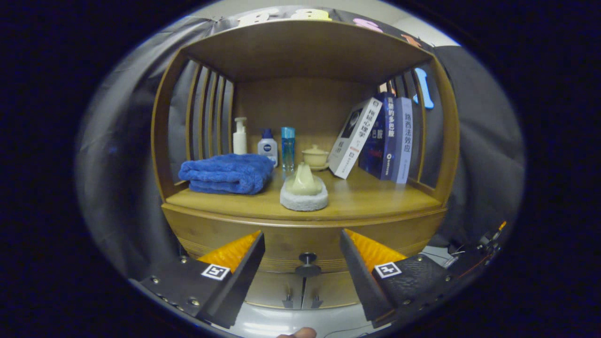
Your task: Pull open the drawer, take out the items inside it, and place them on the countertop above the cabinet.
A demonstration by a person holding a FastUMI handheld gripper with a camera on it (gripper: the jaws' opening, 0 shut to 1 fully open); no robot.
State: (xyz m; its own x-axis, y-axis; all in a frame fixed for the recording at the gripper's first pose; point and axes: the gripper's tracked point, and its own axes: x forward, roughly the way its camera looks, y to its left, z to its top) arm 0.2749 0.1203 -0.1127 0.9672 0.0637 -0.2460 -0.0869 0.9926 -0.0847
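Gripper (303, 256) held released at lower centre, jaws wide apart, drawer (305, 241) knob (308, 264) seen between 2 fingers; drawer shut. Blue towel (227, 173) on countertop (375, 197), centre left.

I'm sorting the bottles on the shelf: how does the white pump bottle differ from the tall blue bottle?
The white pump bottle is opaque white with a pump head; the tall blue bottle is see-through blue with a plain cap. The pump bottle stands by the cabinet's side slats behind the blue towel, the blue one nearer the lidded cup. Both stand upright at the back of the countertop. The open gripper is below, by the drawer knob.
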